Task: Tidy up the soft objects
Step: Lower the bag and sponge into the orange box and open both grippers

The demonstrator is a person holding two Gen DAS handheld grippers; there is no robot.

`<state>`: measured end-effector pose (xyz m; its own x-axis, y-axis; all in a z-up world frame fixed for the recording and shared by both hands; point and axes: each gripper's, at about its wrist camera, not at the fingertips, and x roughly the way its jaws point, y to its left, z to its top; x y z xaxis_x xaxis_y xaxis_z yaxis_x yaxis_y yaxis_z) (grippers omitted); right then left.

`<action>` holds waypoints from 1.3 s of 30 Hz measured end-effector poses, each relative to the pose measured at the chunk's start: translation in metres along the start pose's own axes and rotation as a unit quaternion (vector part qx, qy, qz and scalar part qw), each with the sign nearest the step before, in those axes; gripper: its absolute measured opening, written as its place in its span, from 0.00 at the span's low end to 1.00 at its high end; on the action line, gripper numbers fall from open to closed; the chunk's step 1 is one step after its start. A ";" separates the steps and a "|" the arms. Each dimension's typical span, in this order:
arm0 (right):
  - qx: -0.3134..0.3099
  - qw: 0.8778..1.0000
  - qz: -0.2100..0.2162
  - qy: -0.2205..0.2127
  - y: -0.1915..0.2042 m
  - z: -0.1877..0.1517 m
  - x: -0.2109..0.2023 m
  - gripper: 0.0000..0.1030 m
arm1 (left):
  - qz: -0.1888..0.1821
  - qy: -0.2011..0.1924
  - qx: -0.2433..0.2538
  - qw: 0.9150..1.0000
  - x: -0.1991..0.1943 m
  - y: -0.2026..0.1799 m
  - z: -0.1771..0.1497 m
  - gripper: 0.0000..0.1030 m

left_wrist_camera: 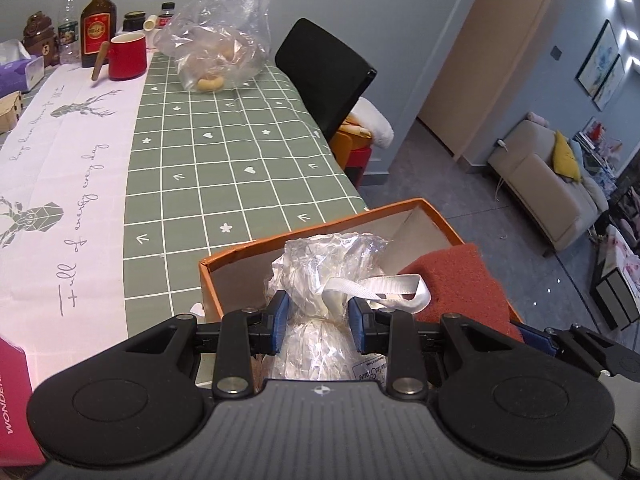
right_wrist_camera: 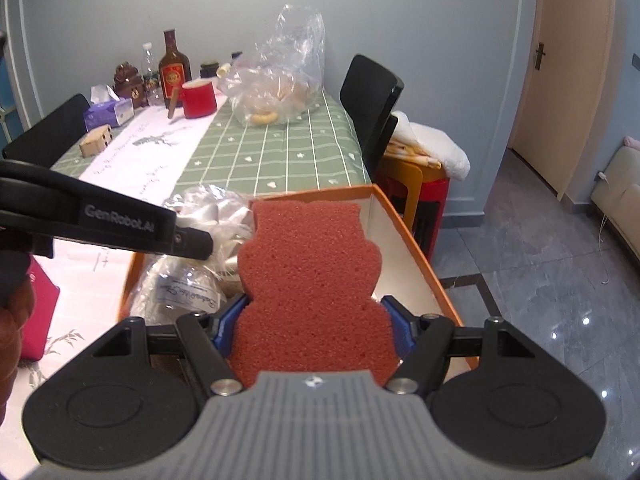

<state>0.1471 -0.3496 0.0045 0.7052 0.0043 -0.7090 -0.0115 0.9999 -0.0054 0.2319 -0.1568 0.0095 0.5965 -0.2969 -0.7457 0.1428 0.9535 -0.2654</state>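
Red mug, brown bottle, tissue box, black chair

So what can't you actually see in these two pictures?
- Box floor: both views, covered by the bag and sponge.
- Bag's contents: crinkled plastic blurs them; label too small to read.
- Sponge's lower end: right wrist view, behind the right gripper.
- Pink box: cut off by the left edge.

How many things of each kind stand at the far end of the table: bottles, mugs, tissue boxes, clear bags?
Bottles: 2, brown bottle and clear bottle
Mugs: 1, red mug
Tissue boxes: 1, purple tissue box
Clear bags: 1, clear bag
Total: 5
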 end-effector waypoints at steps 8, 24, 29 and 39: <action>-0.012 1.000 0.014 0.018 0.008 0.002 0.028 0.68 | 0.025 0.005 0.017 1.000 0.012 -0.007 -0.005 0.35; -0.035 0.997 -0.001 0.062 0.012 -0.005 0.053 0.70 | 0.064 0.013 0.087 0.994 0.017 -0.022 -0.012 0.44; -0.047 0.997 -0.010 0.054 0.014 -0.007 0.051 0.76 | 0.068 0.011 0.095 0.993 0.011 -0.026 -0.012 0.51; -0.046 0.998 -0.011 0.028 0.010 -0.005 0.032 0.83 | 0.054 -0.020 0.101 0.993 -0.019 -0.034 -0.006 0.66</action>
<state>0.1662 -0.3393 -0.0213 0.6646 -0.0214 -0.7469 -0.0625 0.9945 -0.0841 0.2108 -0.1834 0.0293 0.6476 -0.1936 -0.7370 0.2299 0.9718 -0.0533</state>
